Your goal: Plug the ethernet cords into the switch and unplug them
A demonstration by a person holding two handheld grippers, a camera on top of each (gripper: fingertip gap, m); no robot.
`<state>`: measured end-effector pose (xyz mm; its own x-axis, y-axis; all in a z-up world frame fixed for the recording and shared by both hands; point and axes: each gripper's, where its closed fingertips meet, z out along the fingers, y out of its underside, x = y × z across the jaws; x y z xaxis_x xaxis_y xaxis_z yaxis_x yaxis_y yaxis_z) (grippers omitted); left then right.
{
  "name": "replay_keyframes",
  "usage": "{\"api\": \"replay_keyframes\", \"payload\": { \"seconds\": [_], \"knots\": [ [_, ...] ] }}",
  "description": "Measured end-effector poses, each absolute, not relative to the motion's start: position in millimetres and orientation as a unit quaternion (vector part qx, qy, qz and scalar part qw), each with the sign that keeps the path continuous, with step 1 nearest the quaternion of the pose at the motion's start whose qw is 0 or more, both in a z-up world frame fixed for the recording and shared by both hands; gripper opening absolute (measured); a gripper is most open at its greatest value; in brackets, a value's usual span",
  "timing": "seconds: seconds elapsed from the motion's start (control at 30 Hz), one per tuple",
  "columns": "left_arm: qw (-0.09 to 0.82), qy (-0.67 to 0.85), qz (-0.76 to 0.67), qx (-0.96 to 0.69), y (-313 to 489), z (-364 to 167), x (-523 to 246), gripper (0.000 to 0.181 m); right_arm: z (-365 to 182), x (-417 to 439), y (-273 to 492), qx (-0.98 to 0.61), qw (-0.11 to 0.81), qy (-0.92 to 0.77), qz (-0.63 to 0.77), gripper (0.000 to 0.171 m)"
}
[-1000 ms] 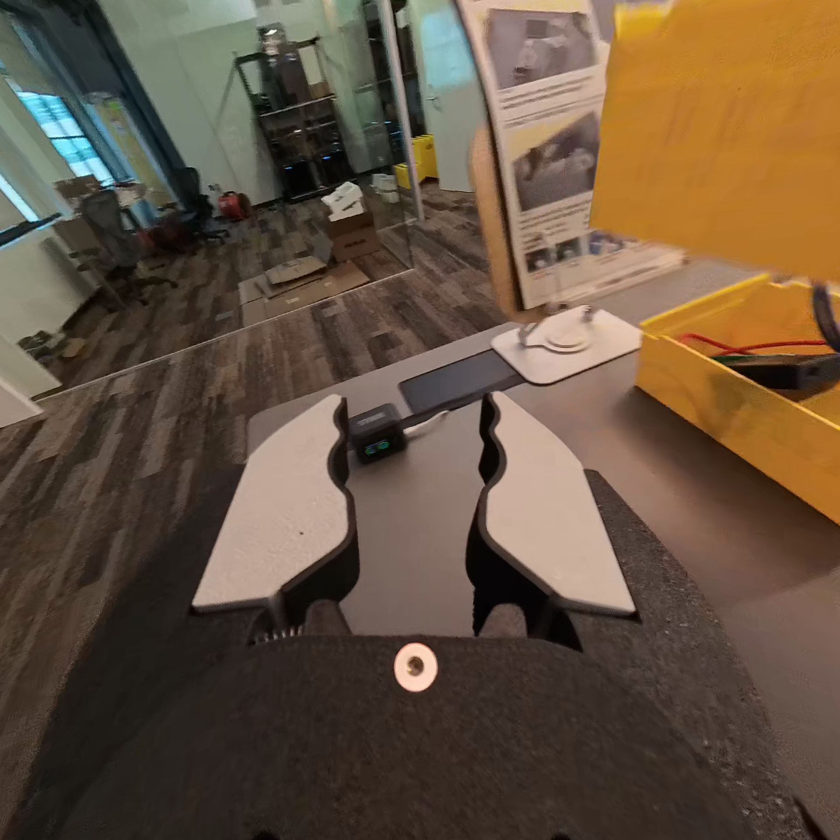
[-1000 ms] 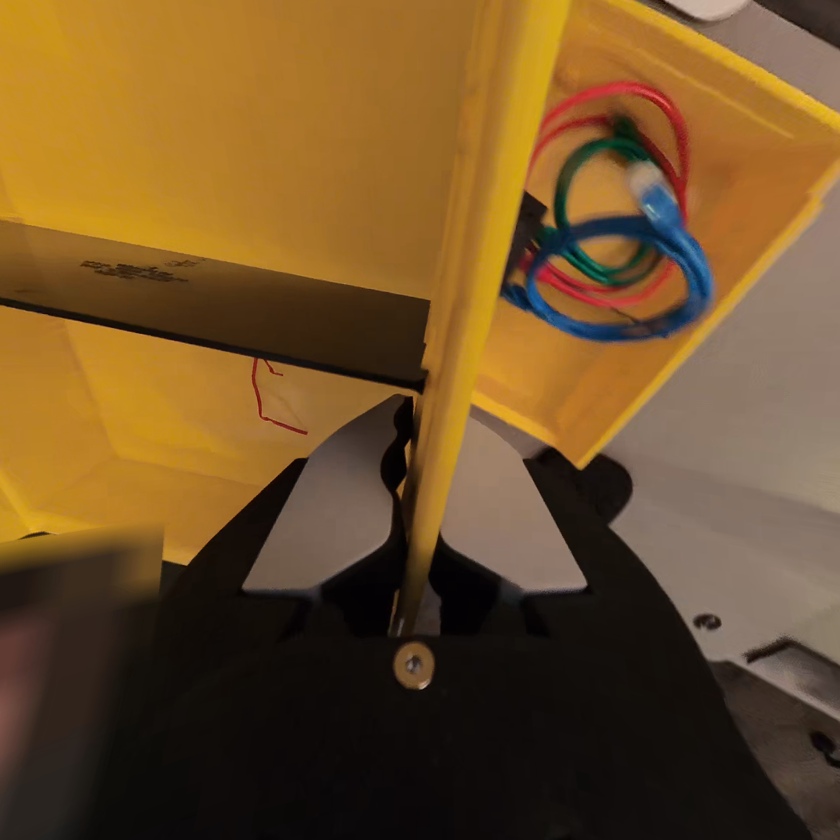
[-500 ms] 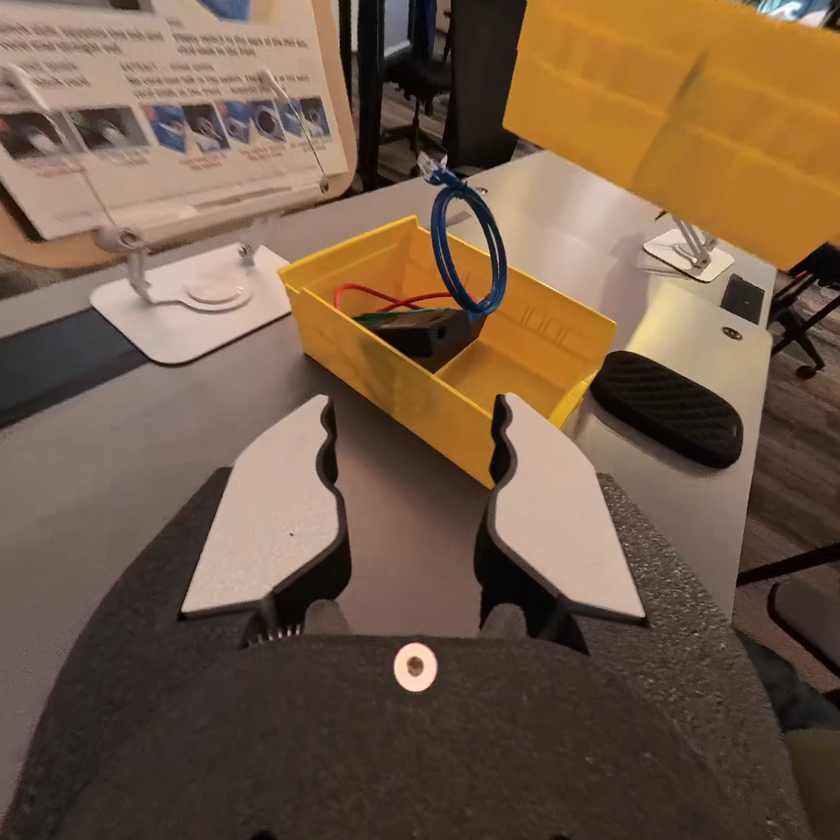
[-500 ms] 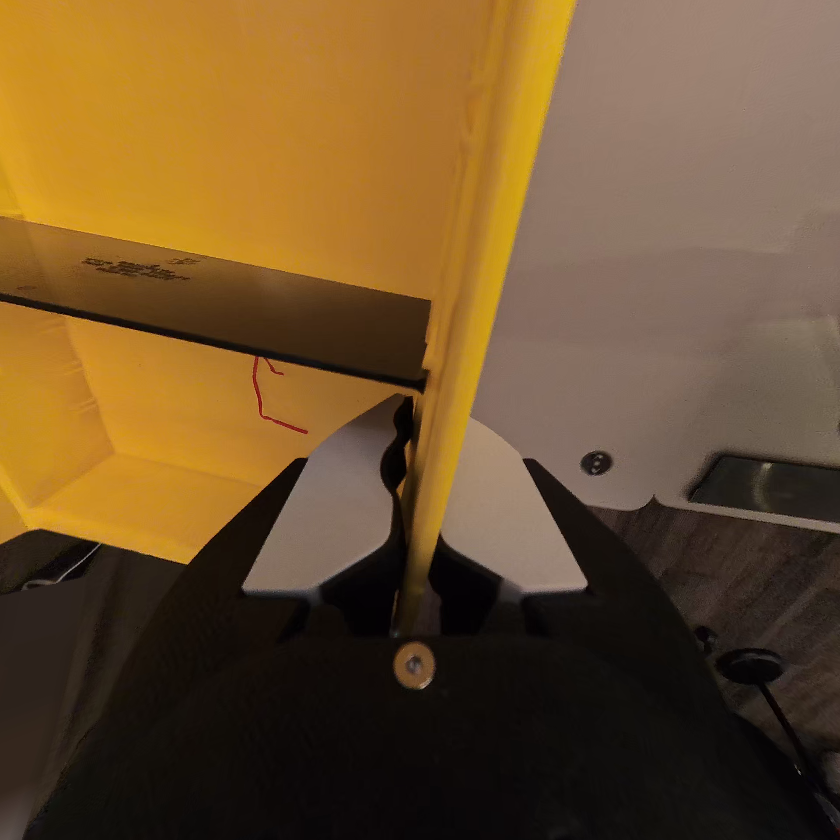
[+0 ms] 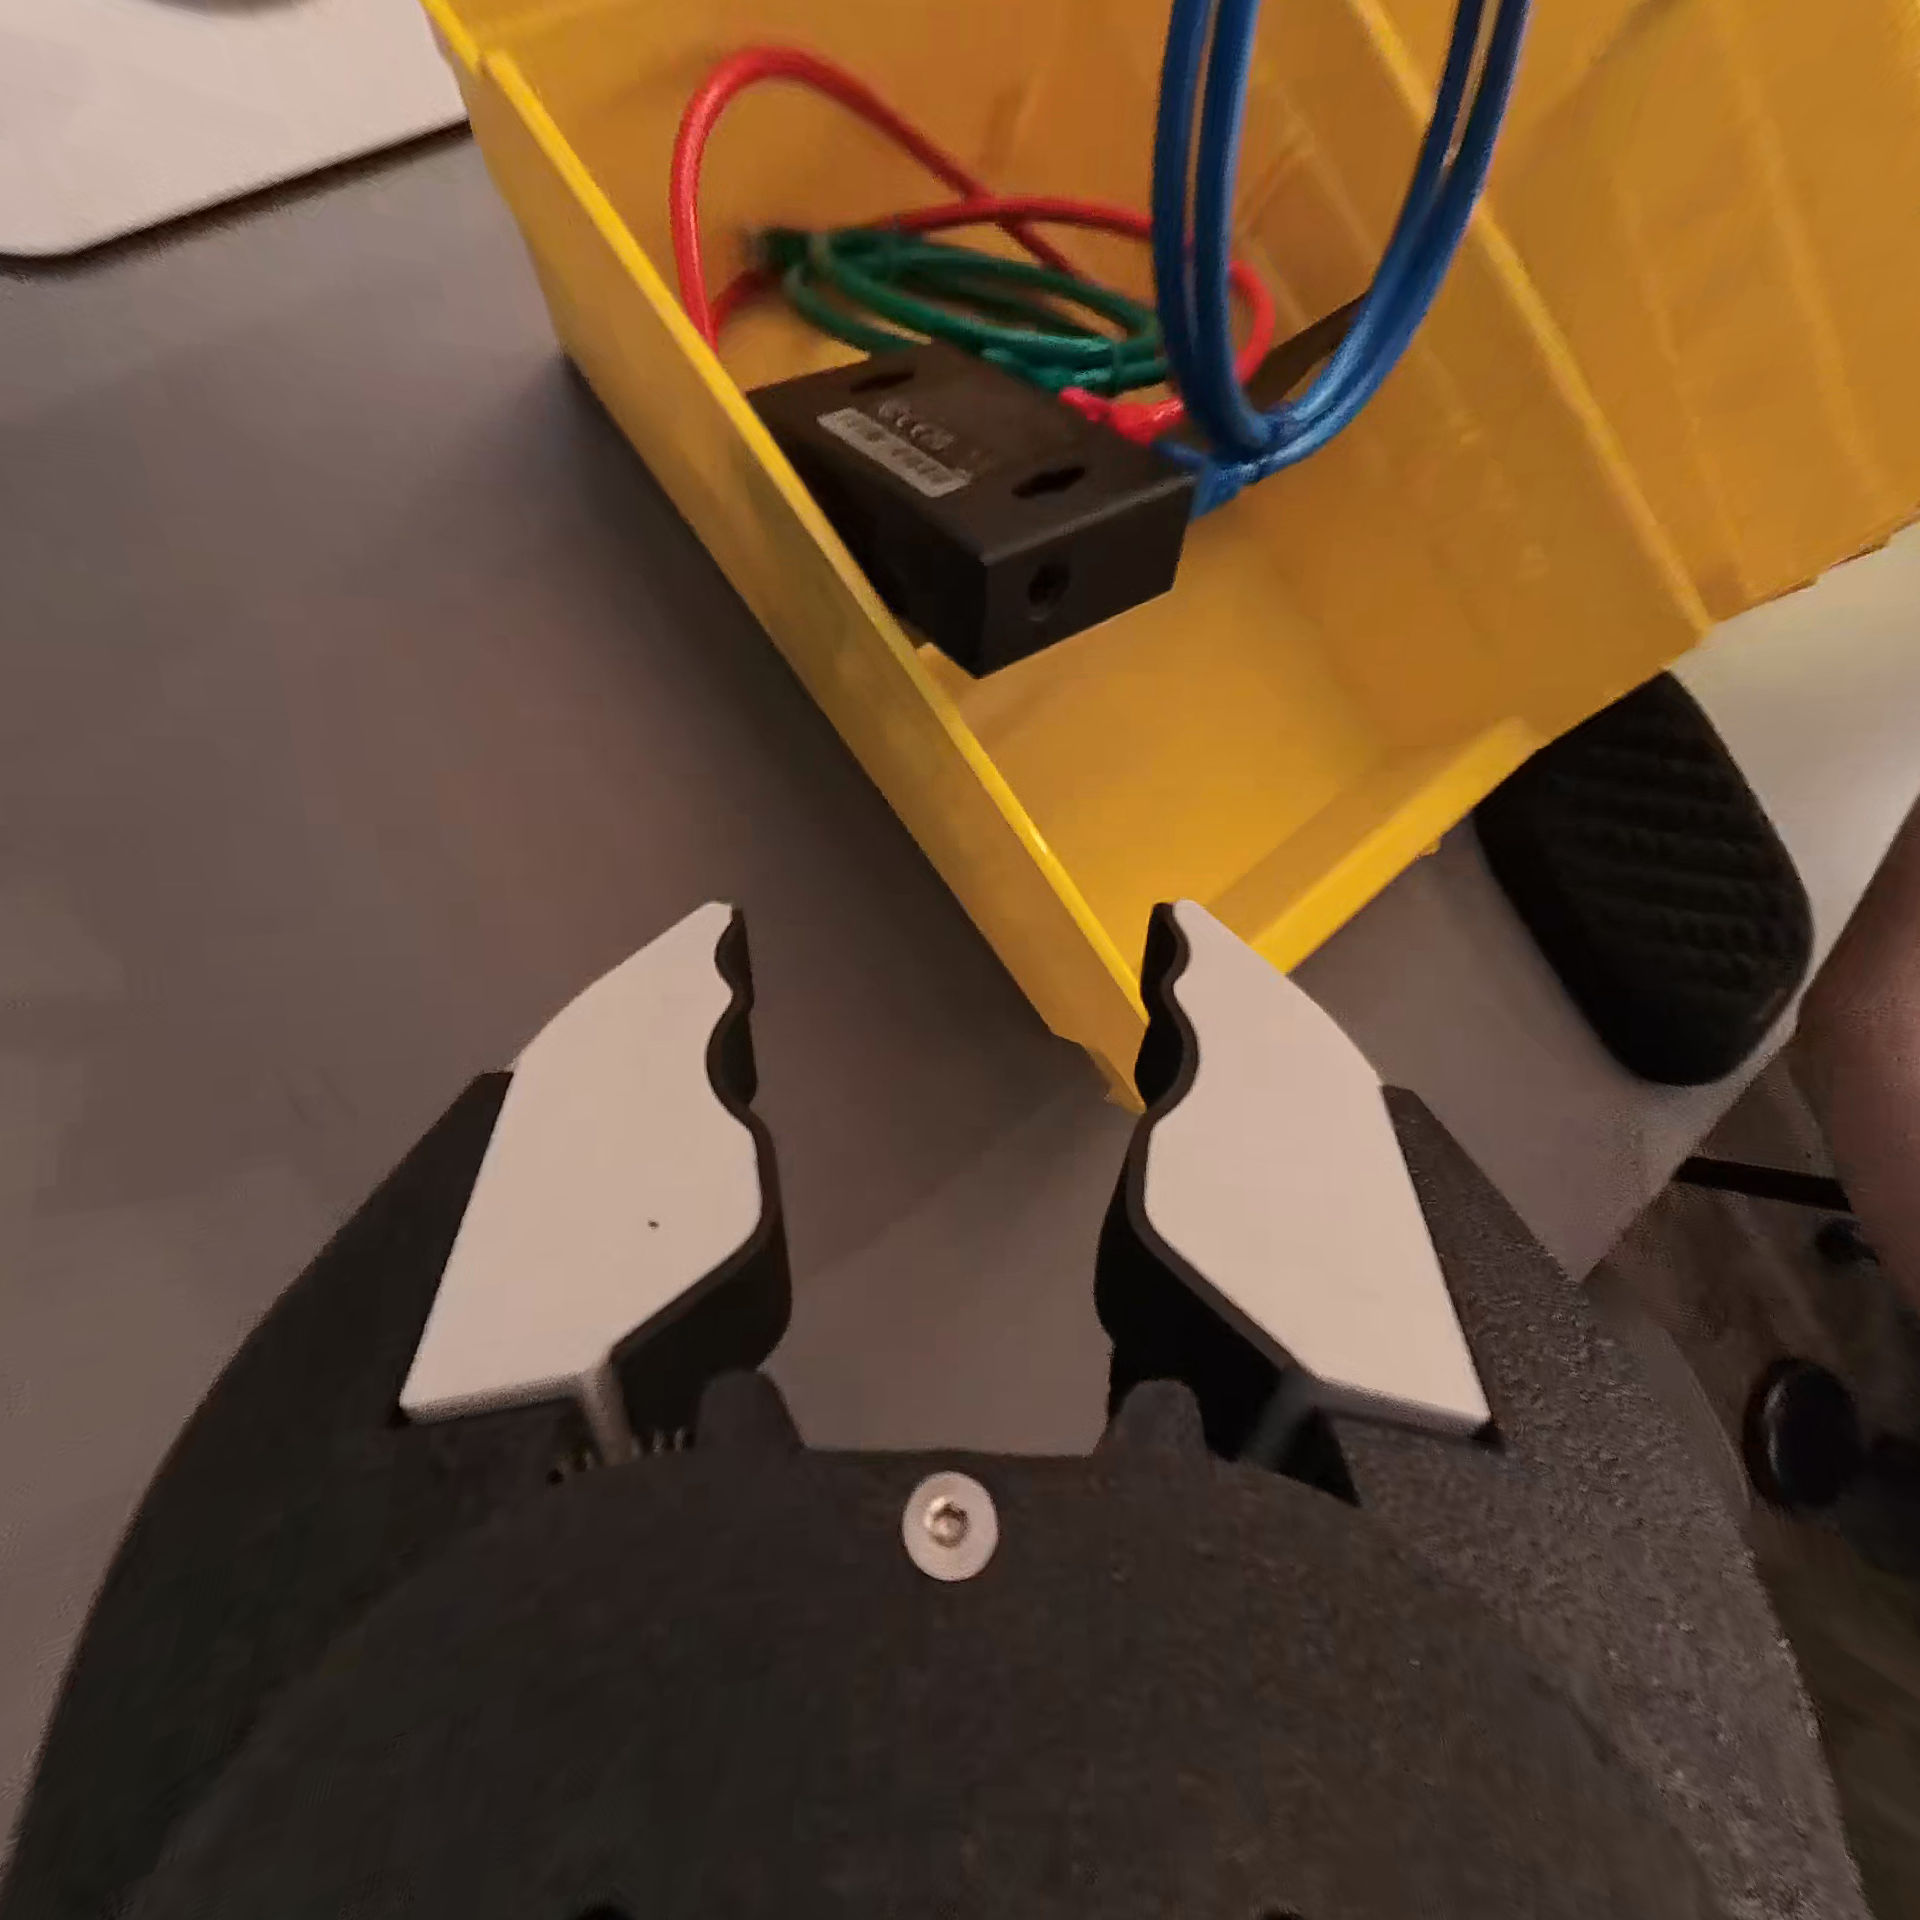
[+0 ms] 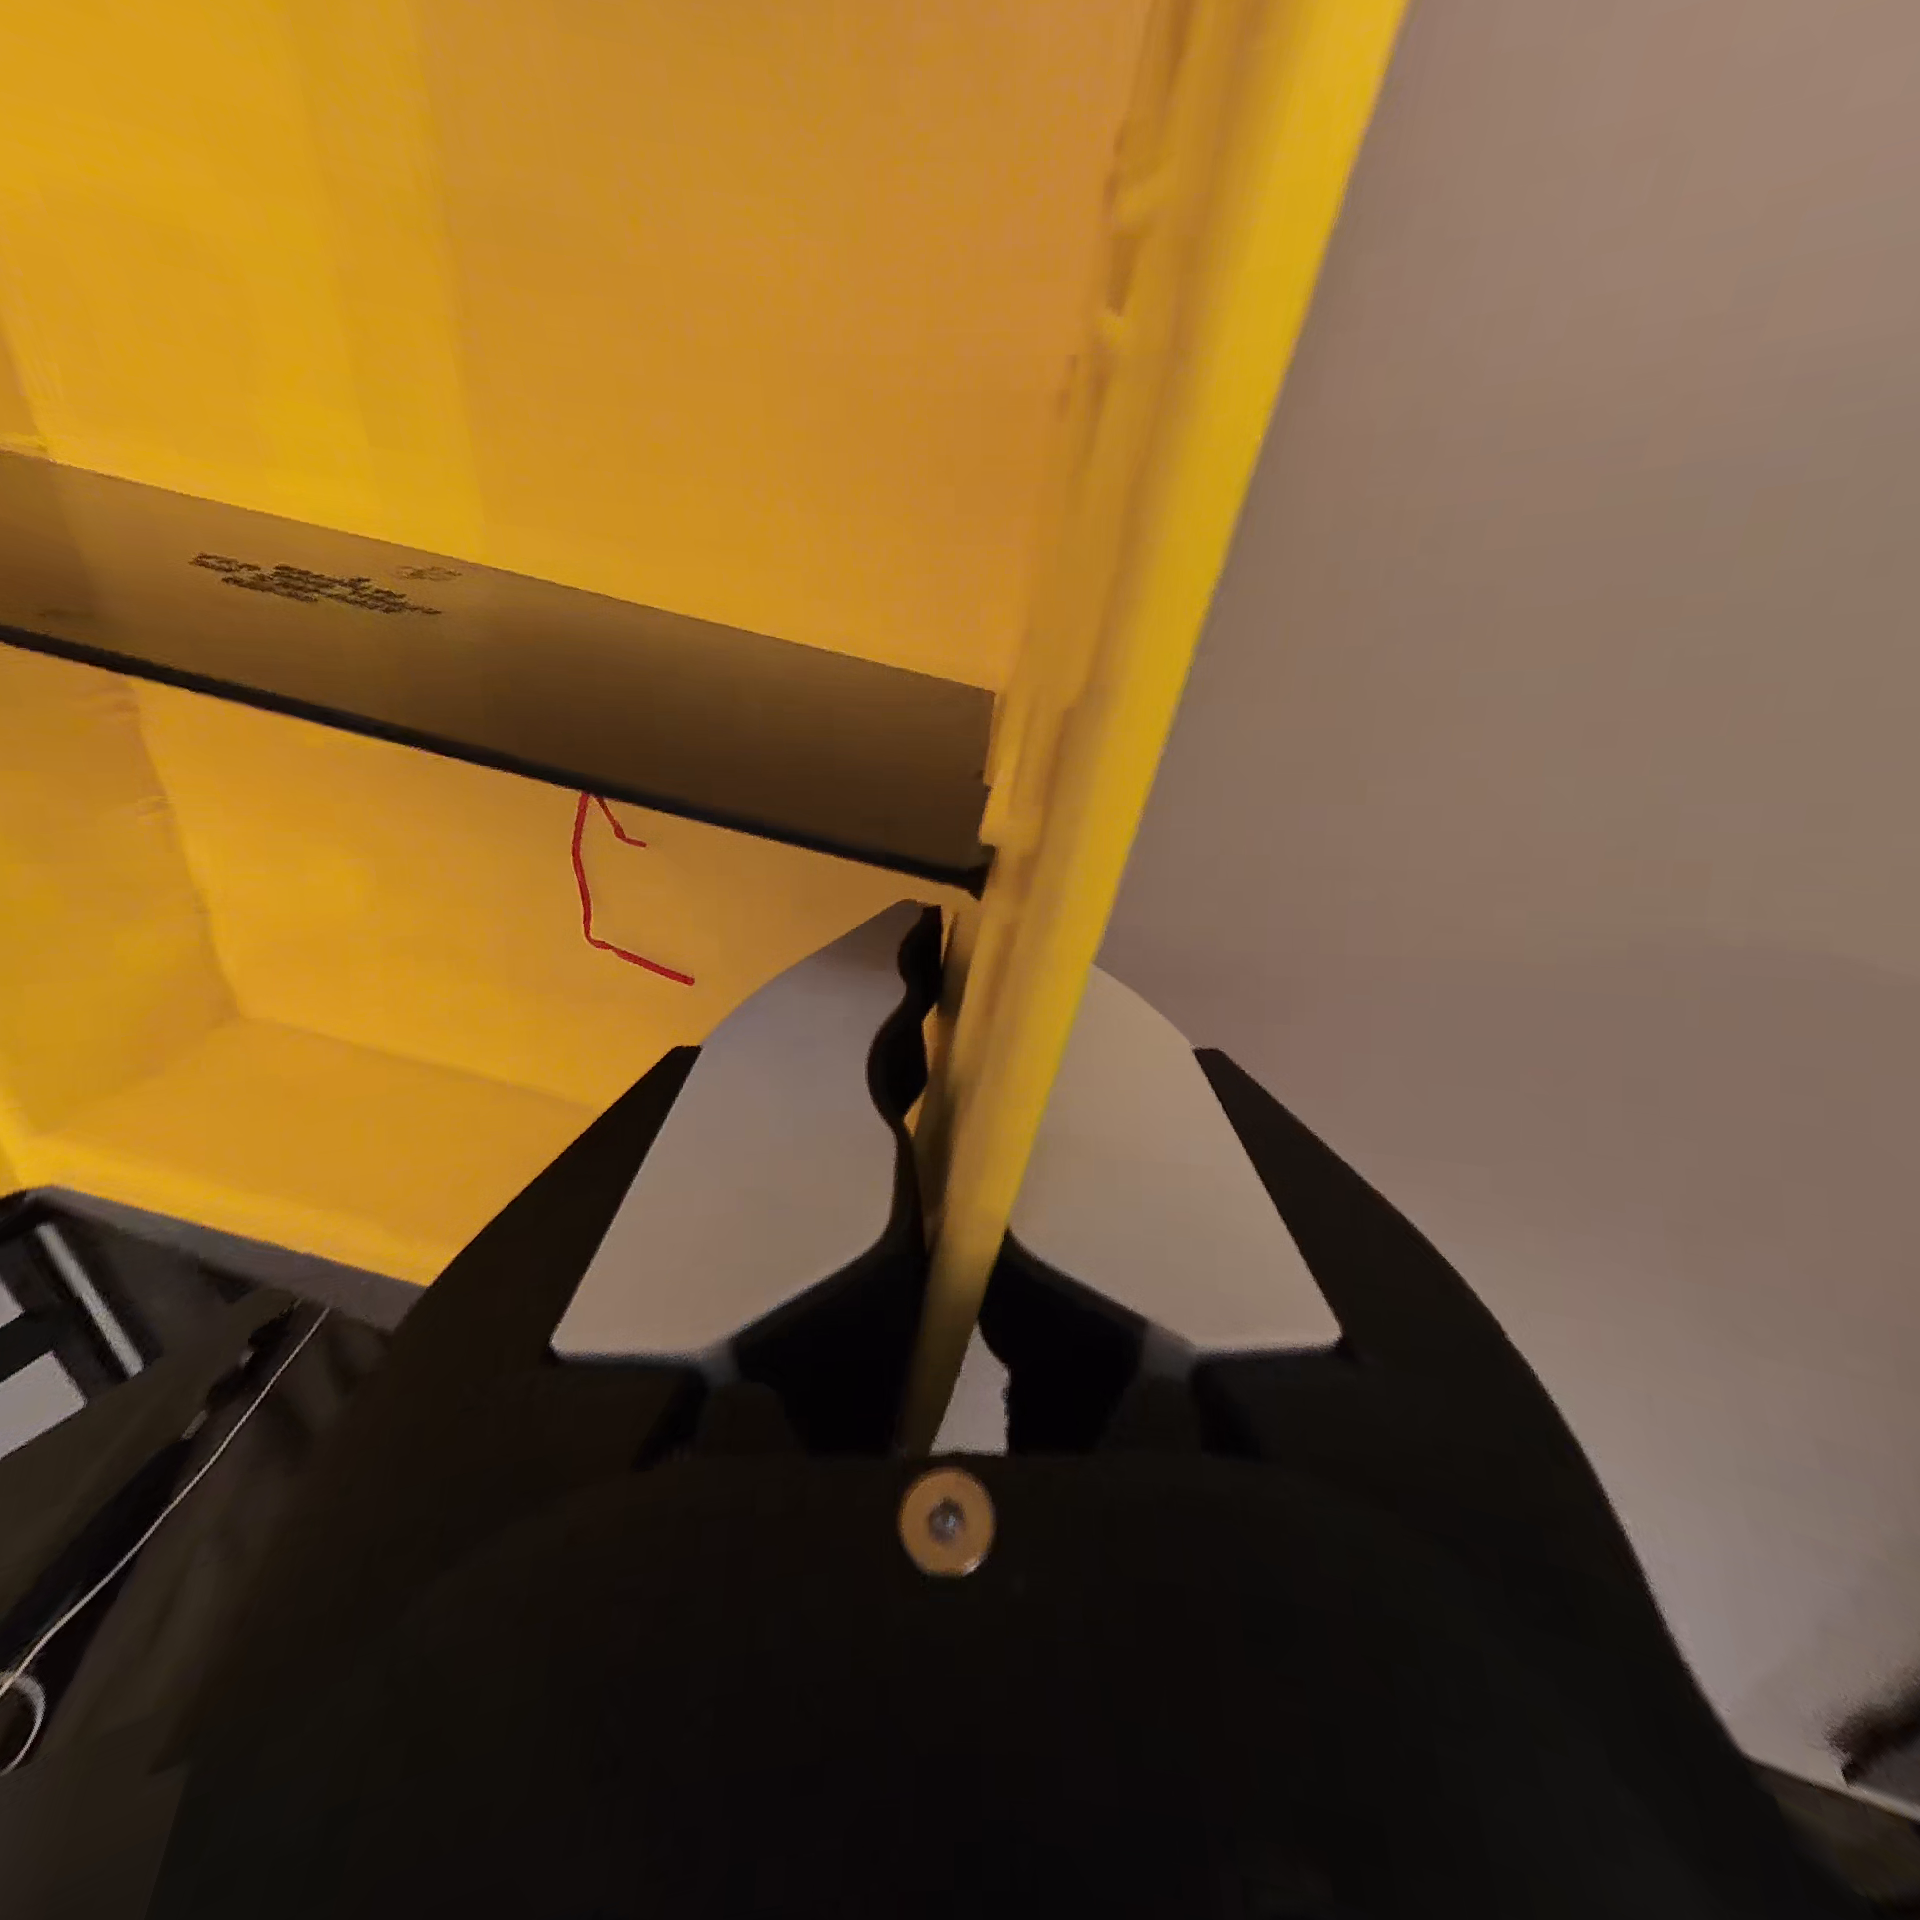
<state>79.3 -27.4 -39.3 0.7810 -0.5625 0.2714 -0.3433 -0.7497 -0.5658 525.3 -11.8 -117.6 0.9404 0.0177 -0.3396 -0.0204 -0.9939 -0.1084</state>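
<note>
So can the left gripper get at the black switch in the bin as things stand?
Probably yes: the left gripper is open, and the black switch lies uncovered above the bin wall, cords behind it.

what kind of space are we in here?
Probably an office desk used as a workbench: a grey desktop, a yellow parts bin holding a black switch and coiled cords, and a black wrist rest beside it.

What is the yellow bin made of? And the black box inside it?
The bin looks like smooth moulded plastic: thin walls, a slight sheen. The box looks like matte metal or hard plastic, with crisp edges and punched slots; the pictures cannot settle which.
</note>
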Motion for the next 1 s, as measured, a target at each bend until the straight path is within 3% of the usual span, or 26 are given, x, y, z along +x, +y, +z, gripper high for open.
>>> {"api": "replay_keyframes", "payload": {
  "seconds": [0.17,0.47,0.7,0.87,1.0],
  "knots": [
    [0.174,0.220,-0.206,-0.937,-26,-67,93,0.074,-144,527,-2,-0.984,0.075,0.000,0.159,0.012],
    [0.094,0.233,-0.145,-0.957,-14,-92,110,0.061,-140,536,-7,-0.984,0.086,-0.009,0.157,0.023],
    [0.047,0.268,-0.049,-0.961,-9,-109,109,0.035,-139,537,-4,-0.988,0.078,0.006,0.132,0.019],
    [0.056,0.216,-0.048,-0.973,11,-110,85,0.006,-138,516,-8,-0.988,0.052,-0.021,0.145,0.025],
    [0.069,0.183,-0.075,-0.978,21,-109,58,0.006,-138,501,-5,-0.987,0.038,-0.051,0.149,0.026]
  ]
}}
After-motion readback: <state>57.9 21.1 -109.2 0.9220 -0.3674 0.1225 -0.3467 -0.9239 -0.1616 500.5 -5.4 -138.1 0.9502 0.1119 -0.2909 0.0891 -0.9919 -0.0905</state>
